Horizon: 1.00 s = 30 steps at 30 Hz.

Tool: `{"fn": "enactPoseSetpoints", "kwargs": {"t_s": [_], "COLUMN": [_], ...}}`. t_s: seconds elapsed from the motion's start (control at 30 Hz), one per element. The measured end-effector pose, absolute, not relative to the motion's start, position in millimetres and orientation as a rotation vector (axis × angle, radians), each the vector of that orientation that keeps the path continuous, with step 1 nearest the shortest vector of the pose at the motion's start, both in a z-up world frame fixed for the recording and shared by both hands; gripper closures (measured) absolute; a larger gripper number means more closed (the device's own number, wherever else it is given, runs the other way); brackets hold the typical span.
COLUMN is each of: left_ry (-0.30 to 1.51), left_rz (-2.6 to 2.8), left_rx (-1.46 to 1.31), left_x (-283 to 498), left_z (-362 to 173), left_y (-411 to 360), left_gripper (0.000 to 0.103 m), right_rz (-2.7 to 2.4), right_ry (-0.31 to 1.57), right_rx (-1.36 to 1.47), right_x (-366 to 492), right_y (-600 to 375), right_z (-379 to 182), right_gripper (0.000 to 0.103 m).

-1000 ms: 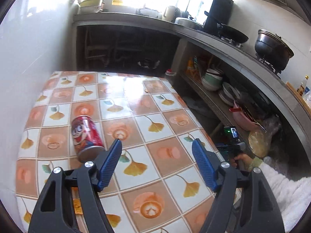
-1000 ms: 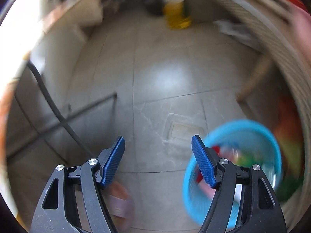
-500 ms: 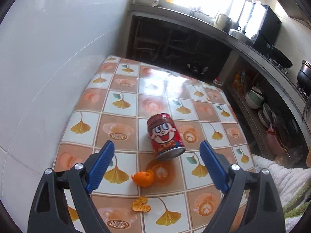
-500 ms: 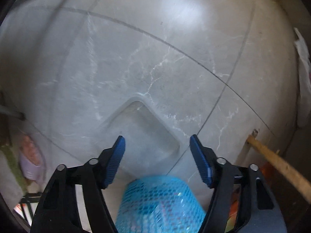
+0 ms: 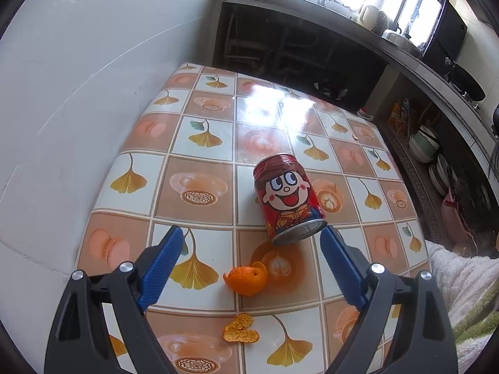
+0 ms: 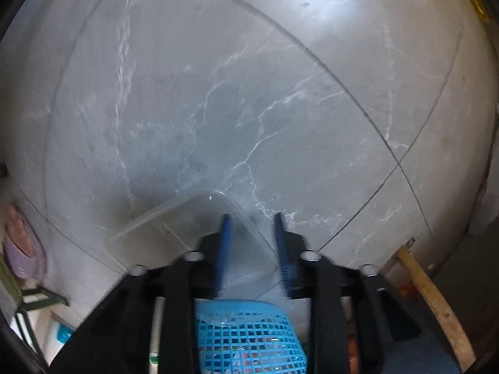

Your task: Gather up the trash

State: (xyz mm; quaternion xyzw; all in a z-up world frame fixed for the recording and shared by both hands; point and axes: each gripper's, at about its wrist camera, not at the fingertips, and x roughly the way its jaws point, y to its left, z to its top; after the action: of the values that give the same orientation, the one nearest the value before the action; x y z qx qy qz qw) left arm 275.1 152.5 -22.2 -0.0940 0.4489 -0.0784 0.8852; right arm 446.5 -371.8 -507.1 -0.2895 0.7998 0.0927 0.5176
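**Operator:** While my left gripper (image 5: 251,230) hangs wide open and empty, the can (image 5: 287,199) lies on its side mid-tabletop (image 5: 199,193), just beyond my right pad. Orange peel (image 5: 246,280) and peel scraps (image 5: 240,332) sit closer to the near edge.

**Spotter:** Room to move?

**Operator:** The wall (image 5: 78,78) borders the left edge and a sleeve (image 5: 461,280) crowds the right corner.

**Spotter:** And the other hand?

**Operator:** My right gripper (image 6: 252,216) has just been closing, nearly together, with a clear tray (image 6: 174,224) corner between the jaws. I can't tell if it's pinched. The blue basket (image 6: 249,336) is beneath me and a wooden handle (image 6: 433,296) is on the right.
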Motion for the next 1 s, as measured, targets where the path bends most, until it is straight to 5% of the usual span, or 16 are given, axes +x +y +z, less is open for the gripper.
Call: {"fn": "enactPoseSetpoints", "kwargs": {"t_s": [0.23,0.53,0.83,1.0], "left_ry": [0.921,0.832,0.727,0.690], "left_rz": [-0.163,-0.246,-0.354,-0.390], "left_rx": [-0.215,-0.283,-0.348,-0.377], "left_x": [272.0,249.1,219.4,202.5], "left_z": [-22.5,-9.9,13.7,21.4], "left_y": [160.6,167.6,170.9,171.2], "left_gripper": [0.016,0.016,0.016,0.016], "right_rz": [0.121,-0.090,-0.339,-0.427], "right_ry": [1.741,1.350,1.088,1.129], "right_rx": [-0.573,-0.295,-0.094,-0.002], "right_x": [461.3,433.9,301.1,224.2], "right_y": [-385.9,-422.4,-461.0,-460.1], "right_z": [-457.4,-282.0,-102.4,-92.3], "right_gripper": [0.100,0.101,0.101,0.101]}}
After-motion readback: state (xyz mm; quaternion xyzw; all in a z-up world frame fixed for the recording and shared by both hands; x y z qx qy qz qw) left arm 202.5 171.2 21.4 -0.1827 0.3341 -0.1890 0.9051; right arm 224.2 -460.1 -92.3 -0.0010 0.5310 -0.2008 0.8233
